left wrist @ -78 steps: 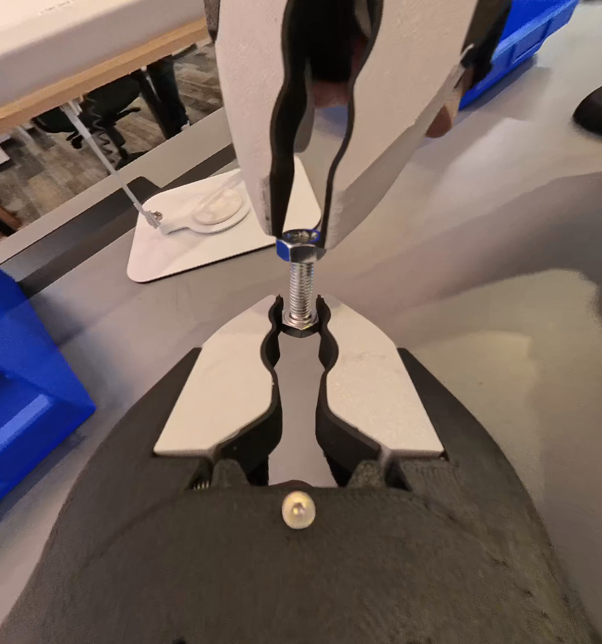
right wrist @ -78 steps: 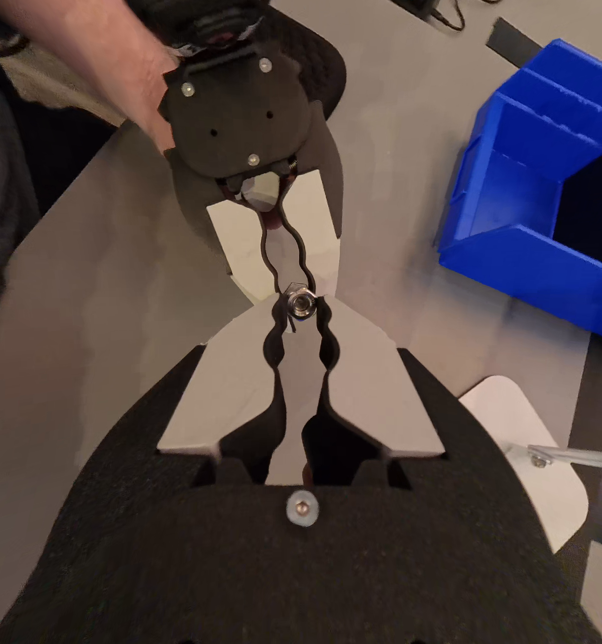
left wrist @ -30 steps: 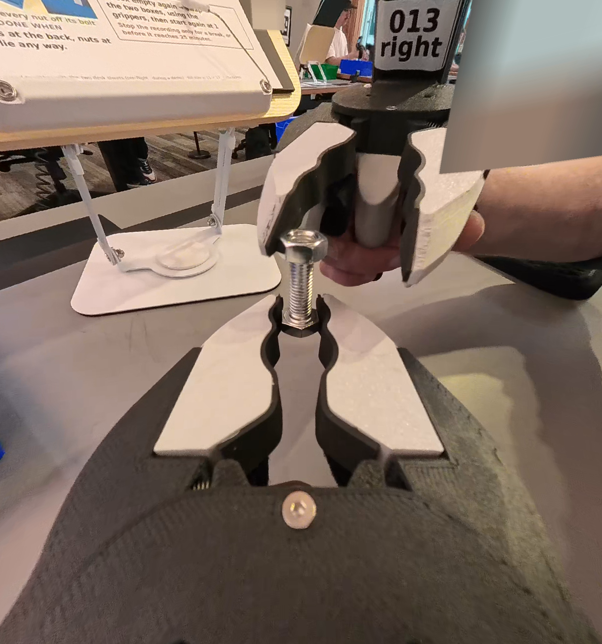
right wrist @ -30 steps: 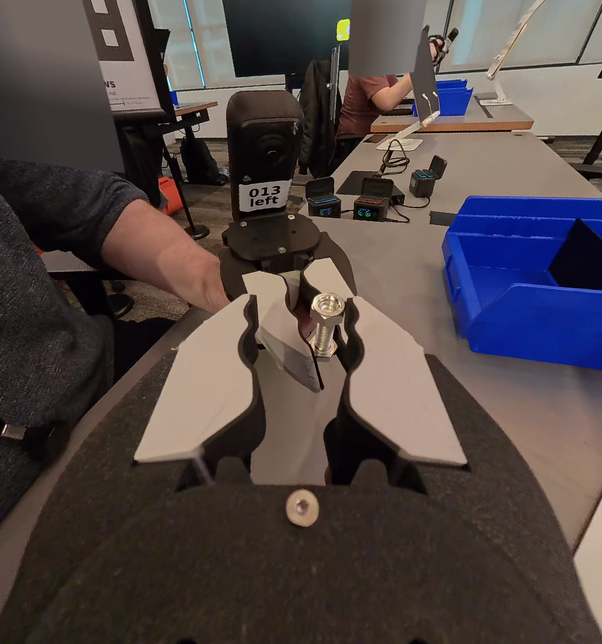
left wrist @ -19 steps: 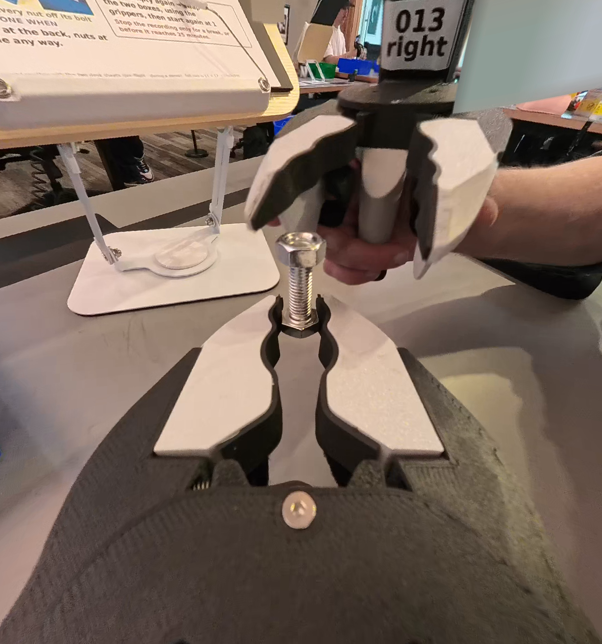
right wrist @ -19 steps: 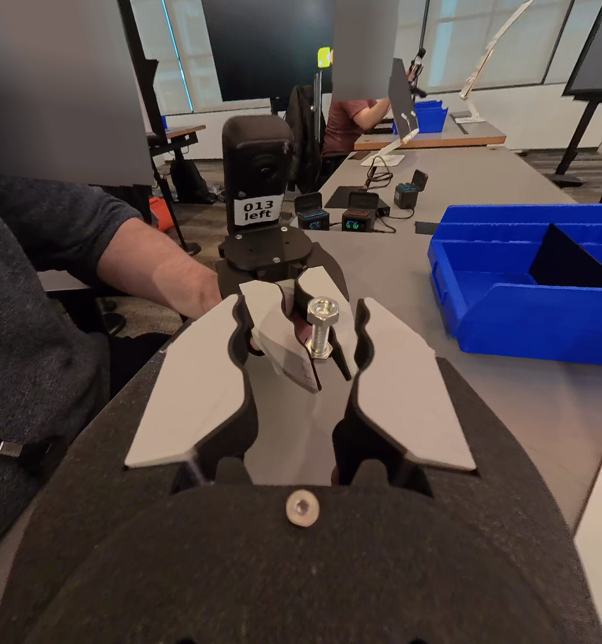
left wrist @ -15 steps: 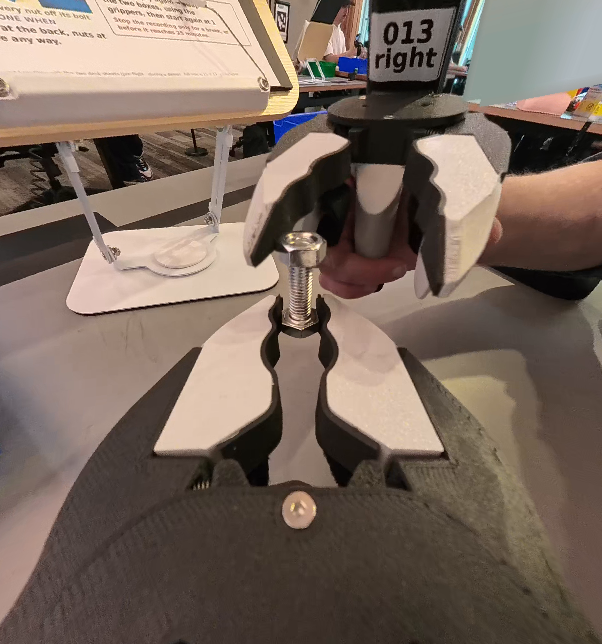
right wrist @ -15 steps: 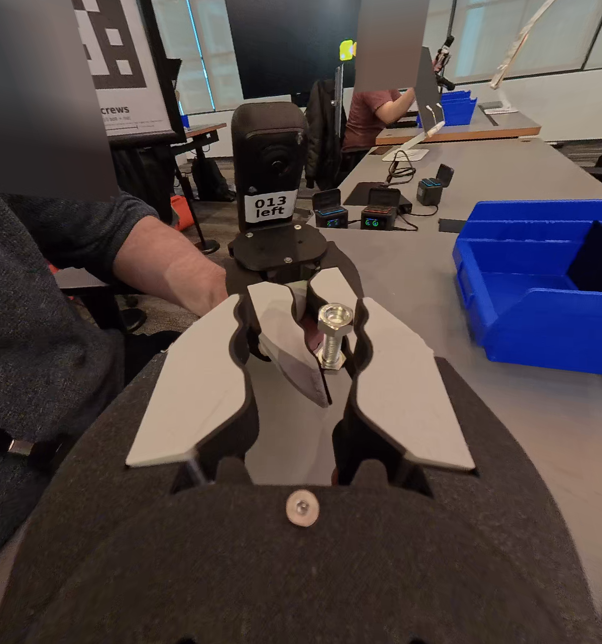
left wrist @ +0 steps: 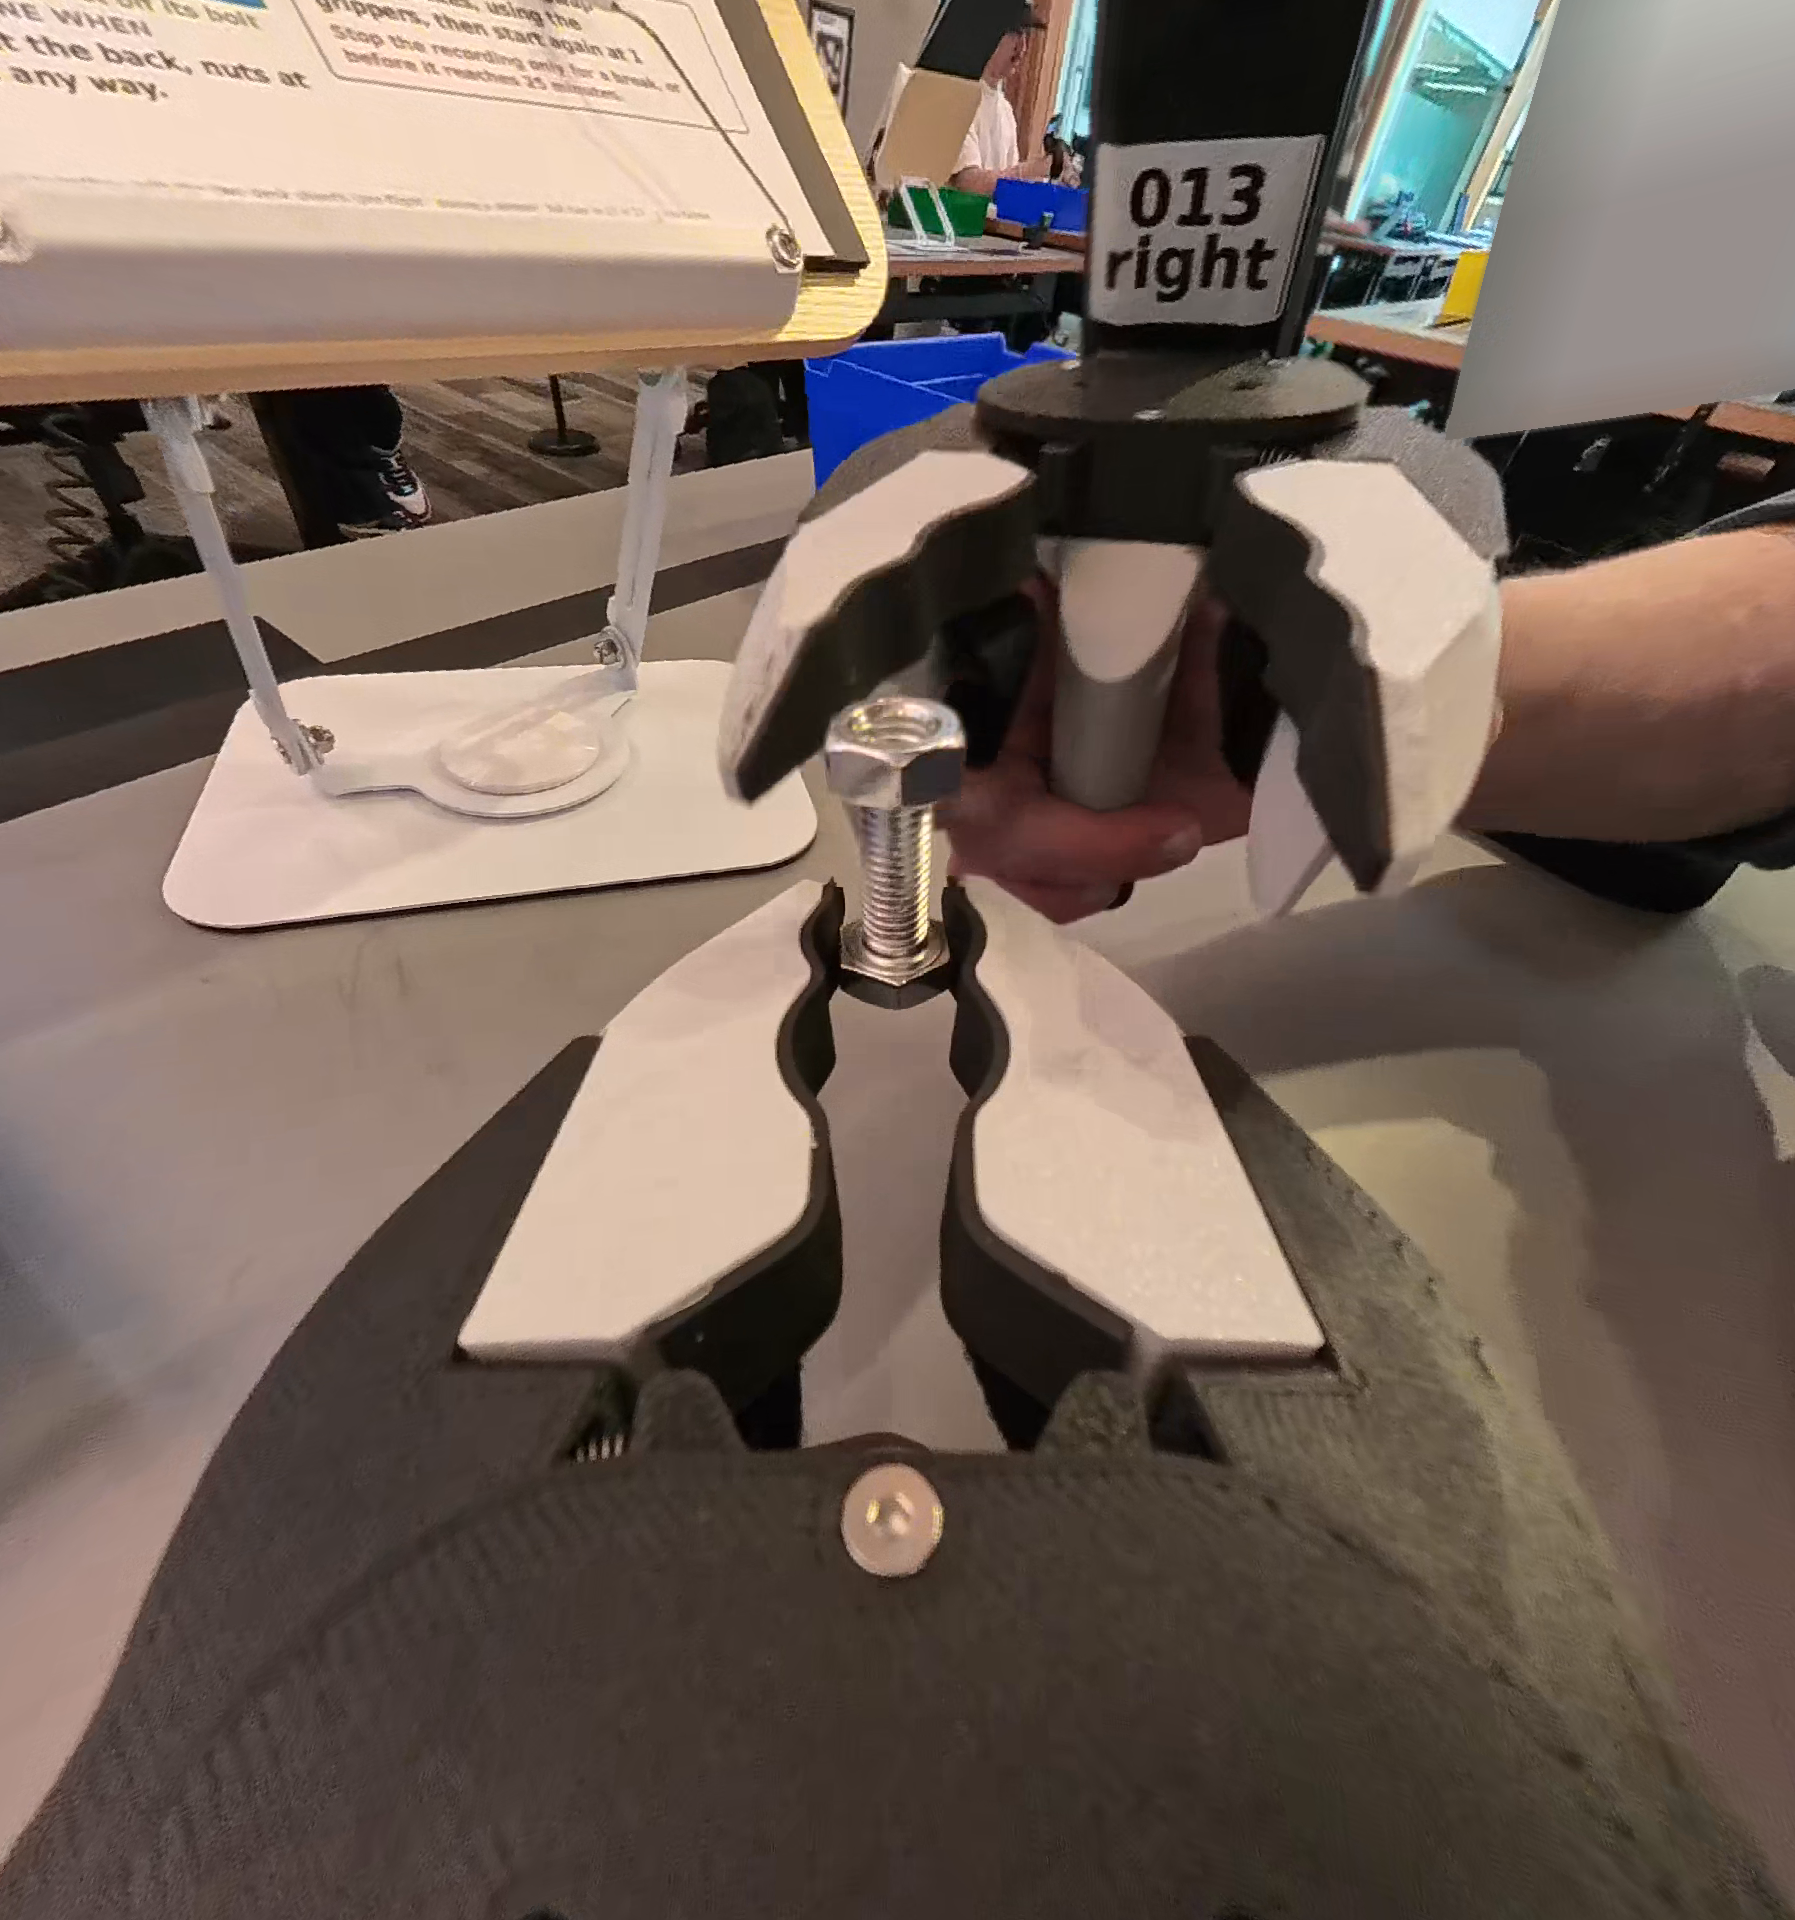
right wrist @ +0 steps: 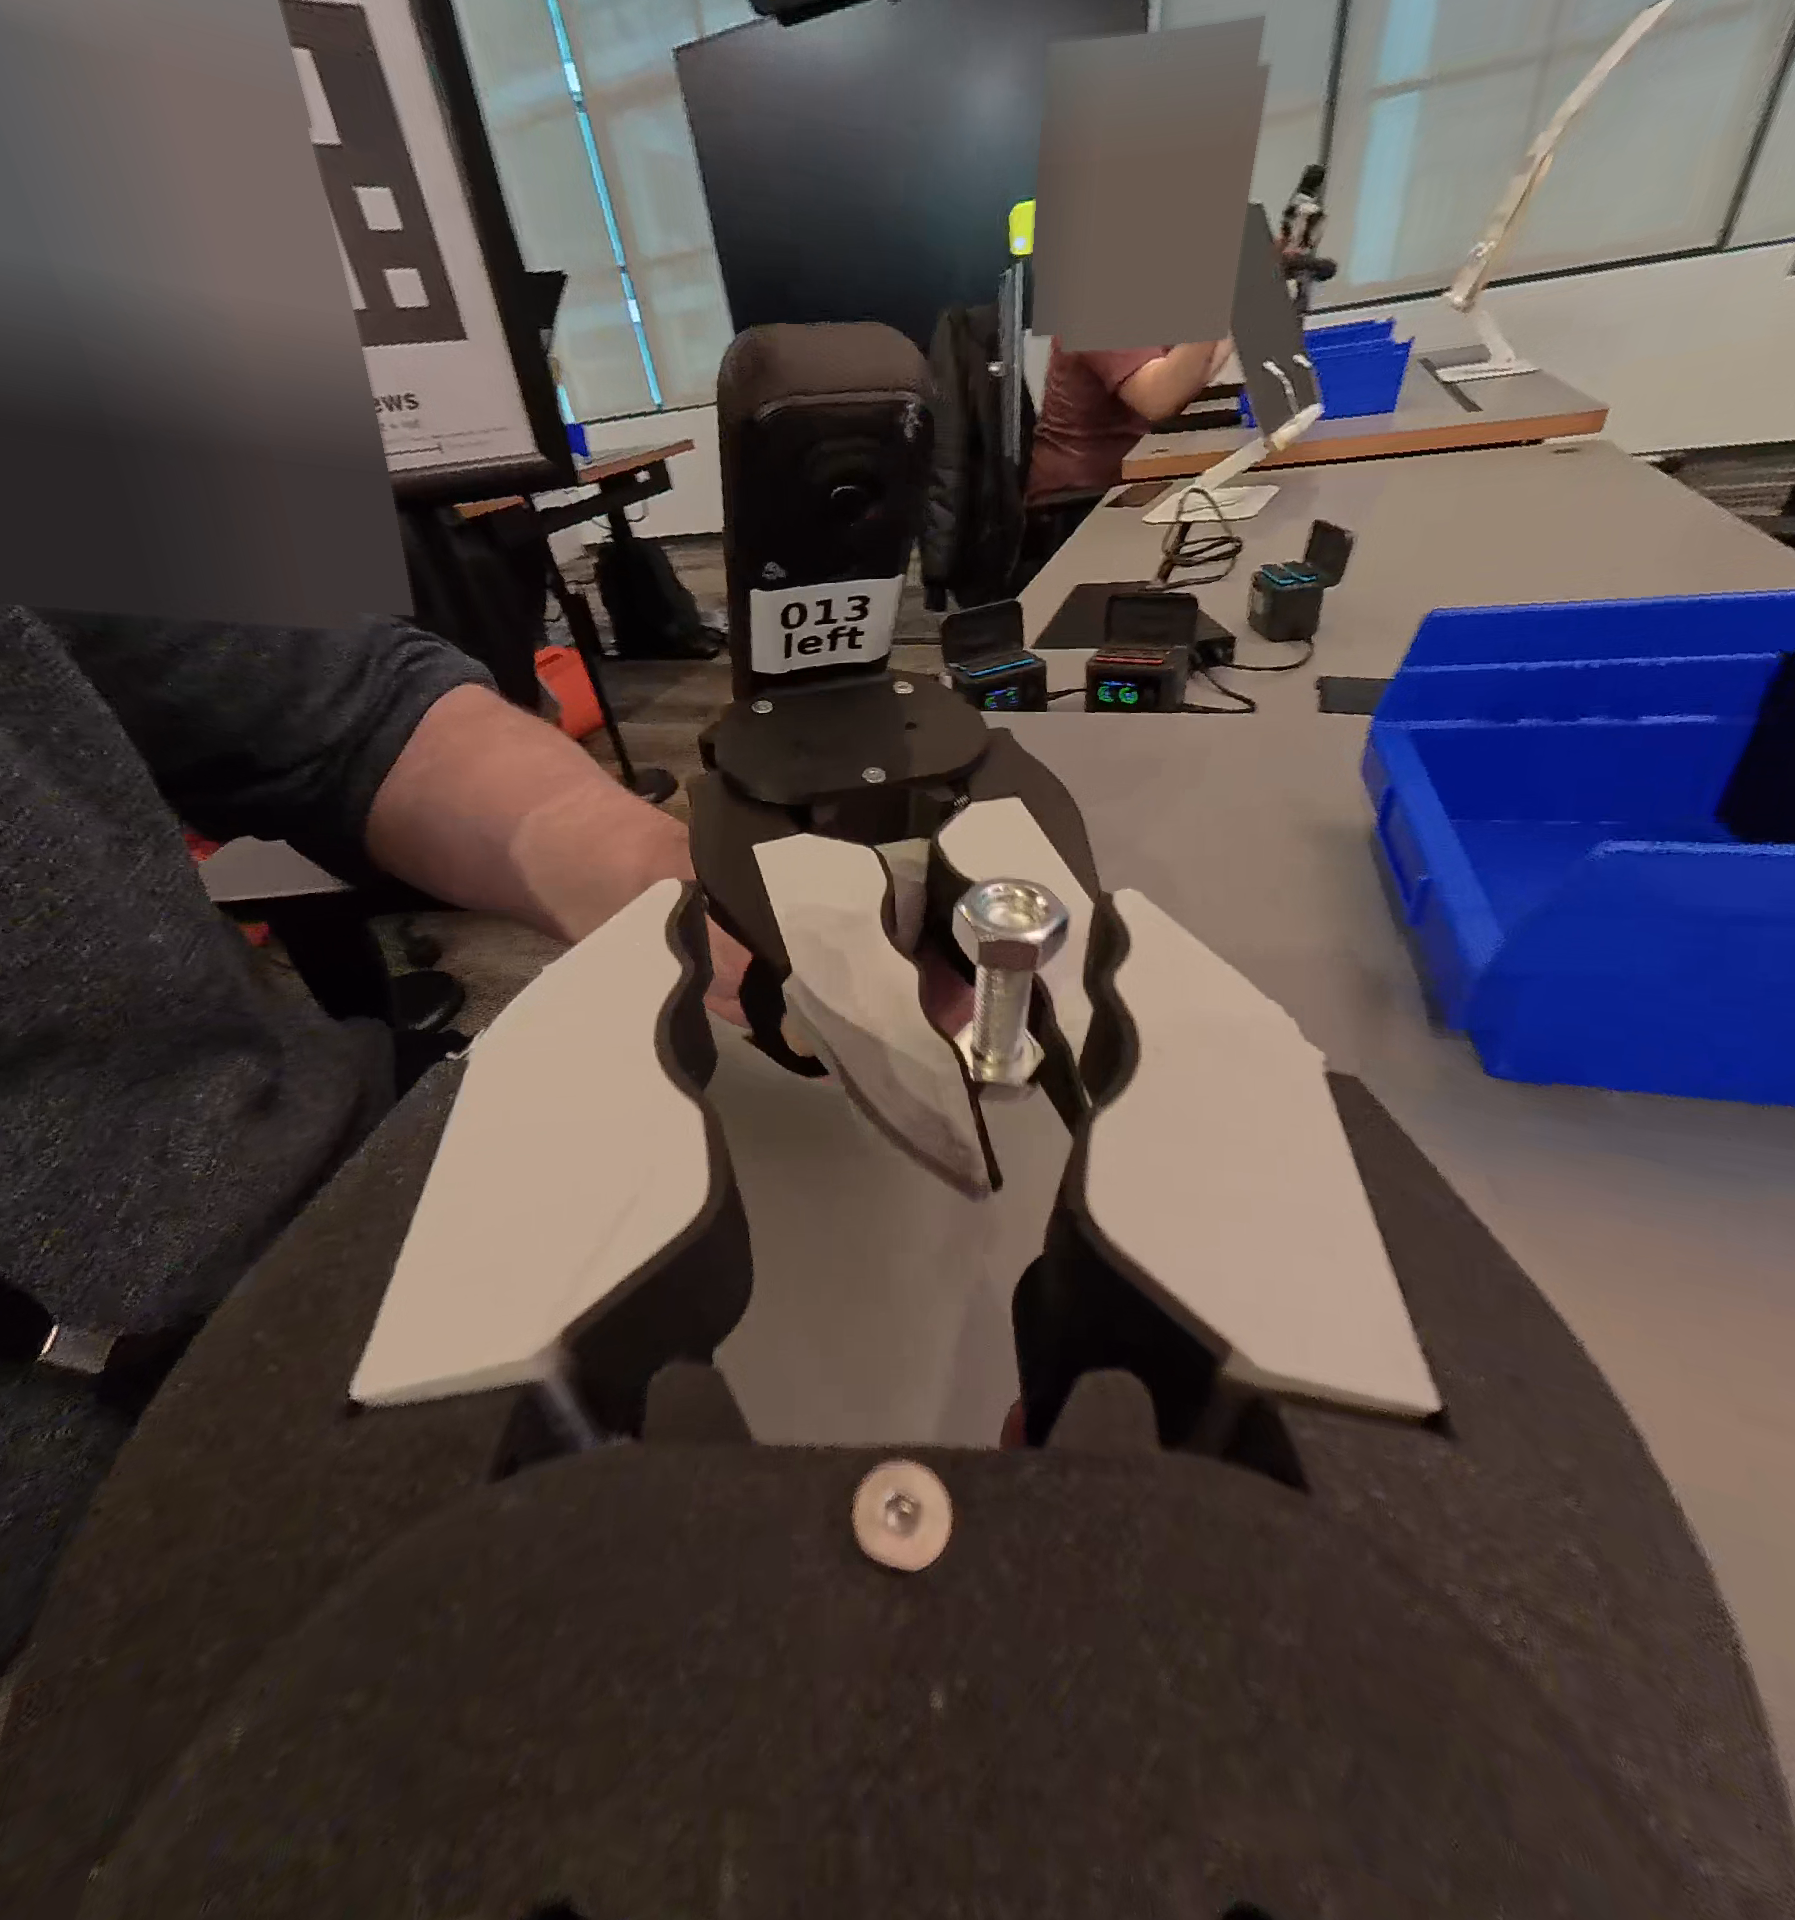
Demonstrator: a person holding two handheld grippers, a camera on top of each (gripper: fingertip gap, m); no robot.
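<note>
The bolt (left wrist: pixel 891 831) is held upright by its hex head, pinched between the fingers (left wrist: pixel 706 1081) of the left gripper (left wrist: pixel 891 940), with the nut (left wrist: pixel 895 748) seated at the top of the threaded shank. The right gripper (right wrist: pixel 893 987) is seen opposite with its fingers (left wrist: pixel 1360 665) spread wide; the nut stands between them, just beside one finger (right wrist: pixel 1184 1049), and contact cannot be told. Both grippers are held low over the grey bench (left wrist: pixel 249 1091), each gripped from behind by a hand (left wrist: pixel 1080 831). Open bench surface lies in front and to the sides. A white stand base (left wrist: pixel 457 831) sits near one side, and a blue bin (right wrist: pixel 1620 862) stands well apart on the other.
</note>
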